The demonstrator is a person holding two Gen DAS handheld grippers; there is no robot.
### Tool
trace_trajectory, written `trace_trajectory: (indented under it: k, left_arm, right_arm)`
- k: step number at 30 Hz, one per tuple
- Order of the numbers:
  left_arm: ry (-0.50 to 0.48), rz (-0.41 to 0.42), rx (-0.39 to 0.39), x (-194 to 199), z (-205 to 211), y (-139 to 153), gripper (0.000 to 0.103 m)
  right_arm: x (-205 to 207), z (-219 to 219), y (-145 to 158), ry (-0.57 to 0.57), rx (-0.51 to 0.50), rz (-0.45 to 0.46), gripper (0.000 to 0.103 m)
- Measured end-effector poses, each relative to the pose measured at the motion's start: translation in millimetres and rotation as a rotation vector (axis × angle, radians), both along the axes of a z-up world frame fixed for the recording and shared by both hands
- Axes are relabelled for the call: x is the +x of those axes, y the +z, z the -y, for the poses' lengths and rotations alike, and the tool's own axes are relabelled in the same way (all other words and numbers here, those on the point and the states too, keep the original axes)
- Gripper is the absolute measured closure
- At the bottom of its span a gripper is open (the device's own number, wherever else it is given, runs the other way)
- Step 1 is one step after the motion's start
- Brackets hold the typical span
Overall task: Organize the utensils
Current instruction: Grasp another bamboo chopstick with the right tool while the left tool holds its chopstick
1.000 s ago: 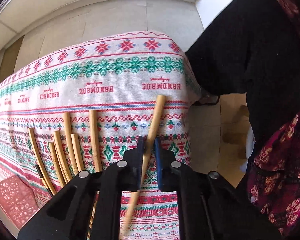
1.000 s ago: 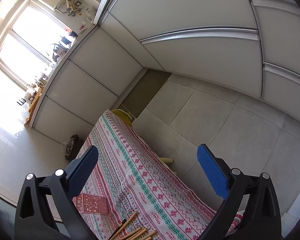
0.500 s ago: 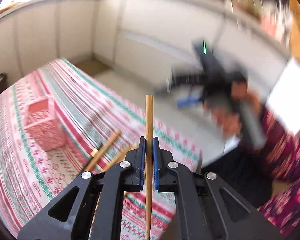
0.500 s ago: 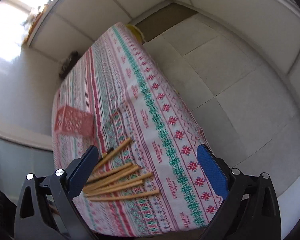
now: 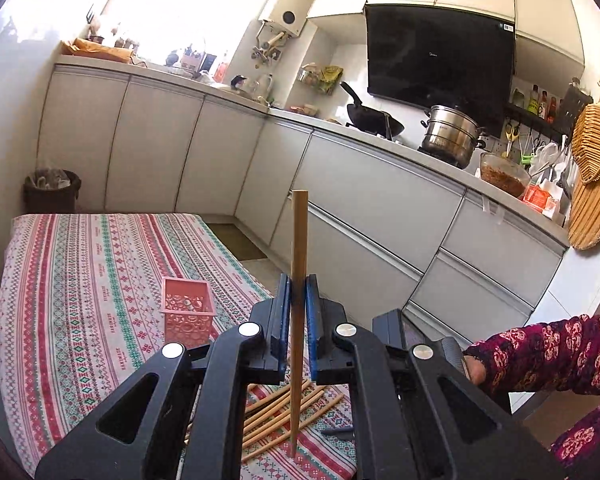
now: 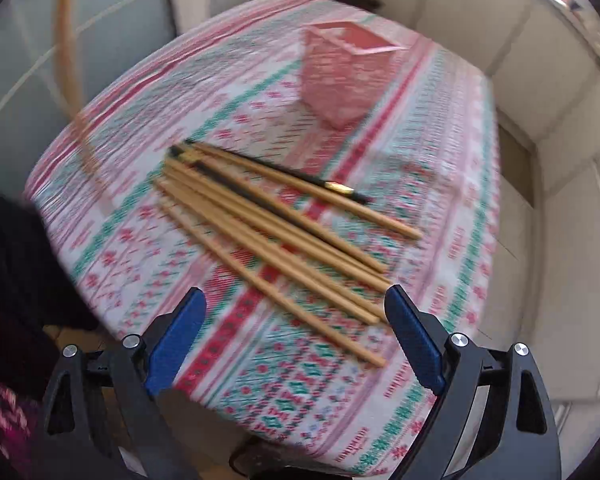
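Observation:
My left gripper is shut on a wooden chopstick, held upright above the patterned tablecloth; it shows blurred at the left of the right wrist view. Several wooden chopsticks lie side by side on the cloth near its front edge, with a black one among them. They also show under my left gripper. A pink perforated holder stands beyond them, also seen in the right wrist view. My right gripper is open and empty, just above the near ends of the chopsticks.
Grey kitchen cabinets run along the far side, with a wok and a steel pot on the counter. A dark bin stands past the table's far end. The person's sleeve is at the right.
My left gripper has lifted the chopstick off the cloth and swung it upright, turning towards the kitchen. My right gripper has swung down over the lying chopsticks, still open.

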State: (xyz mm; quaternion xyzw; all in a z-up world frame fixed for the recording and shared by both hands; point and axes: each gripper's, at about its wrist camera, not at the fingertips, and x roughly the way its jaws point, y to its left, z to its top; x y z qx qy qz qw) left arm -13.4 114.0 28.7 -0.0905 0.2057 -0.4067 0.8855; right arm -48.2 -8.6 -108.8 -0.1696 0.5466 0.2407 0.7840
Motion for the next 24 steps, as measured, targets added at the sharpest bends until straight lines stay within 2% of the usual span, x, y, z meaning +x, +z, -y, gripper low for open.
trace_trajectory:
  k: [2,4,6,8,10,14,16,19,21,23,24]
  left_arm:
    - [0.015,0.003,-0.011,-2.0,-5.1,3.0,0.096]
    - [0.027,0.005,-0.024,-2.2,-11.4,4.0,0.095]
    - [0.034,0.013,-0.037,-5.0,-15.1,4.8,0.095]
    - [0.042,0.025,-0.051,-8.8,-19.4,6.3,0.095]
    - [0.05,0.036,-0.065,-11.2,-25.5,5.3,0.095]
    - [0.086,0.028,-0.073,-8.5,-35.4,2.5,0.095]
    - [0.106,0.006,-0.069,-4.8,-38.9,0.4,0.095]
    - [0.139,-0.003,-0.082,-3.4,-46.4,-2.1,0.095]
    - [0.17,-0.01,-0.093,-3.2,-52.3,-1.9,0.095]
    - [0.215,-0.043,-0.089,0.3,-59.0,-4.8,0.088]
    - [0.249,-0.069,-0.085,3.3,-62.6,-7.2,0.081]
  right_arm:
    - [1.1,-14.6,-3.7,0.109,0.043,-0.08,0.015]
    - [5.9,-31.0,-9.2,0.172,0.03,-0.085,0.017]
    - [15.6,-44.5,-20.0,0.242,0.036,-0.156,0.04]
    - [23.6,-53.8,-30.0,0.284,0.049,-0.238,0.053]
    - [30.0,-60.6,-40.0,0.317,0.016,-0.264,0.054]
    - [39.1,-63.0,-49.0,0.332,-0.031,-0.282,0.054]
    - [44.6,-62.3,-53.9,0.336,-0.044,-0.291,0.059]
    - [50.4,-58.9,-50.1,0.351,-0.053,-0.283,0.07]
    - [54.2,-64.6,-52.1,0.362,-0.094,-0.261,0.089]
    - [56.4,-64.1,-50.7,0.364,-0.125,-0.256,0.091]
    - [55.9,-65.2,-50.0,0.366,-0.146,-0.248,0.091]
